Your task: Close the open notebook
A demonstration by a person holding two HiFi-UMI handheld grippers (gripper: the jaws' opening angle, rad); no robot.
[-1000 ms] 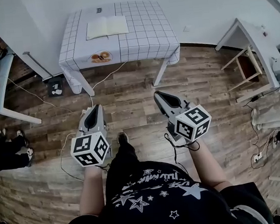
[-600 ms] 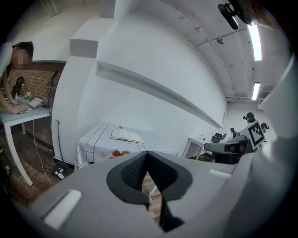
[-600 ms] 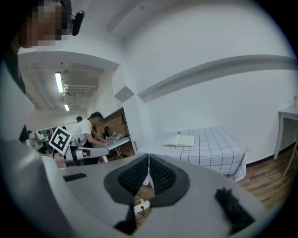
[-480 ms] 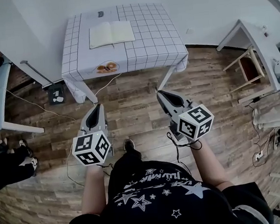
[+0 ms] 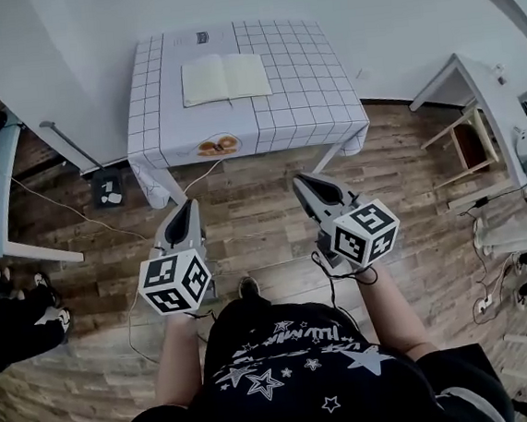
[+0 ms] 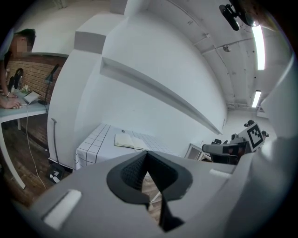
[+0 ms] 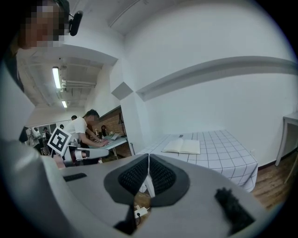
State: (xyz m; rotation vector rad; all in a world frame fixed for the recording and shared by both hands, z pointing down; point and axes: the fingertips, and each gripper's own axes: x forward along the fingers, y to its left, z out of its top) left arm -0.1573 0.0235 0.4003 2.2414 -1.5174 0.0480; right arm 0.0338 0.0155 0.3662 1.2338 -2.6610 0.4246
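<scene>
Open notebook (image 5: 225,77), flat on checked bench (image 5: 308,99): nearer than a second ago. Left gripper (image 5: 187,206), right gripper (image 5: 301,183): jaws clenched, empty, well short of the bench.

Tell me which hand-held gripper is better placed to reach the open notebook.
Left, only slightly: the open notebook lies left of centre on the checkered table, nearer the left hand-held gripper. It and the right hand-held gripper are shut, far from the table.

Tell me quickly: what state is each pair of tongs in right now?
Left tongs: closed, holding nothing.
Right tongs: closed, holding nothing.
</scene>
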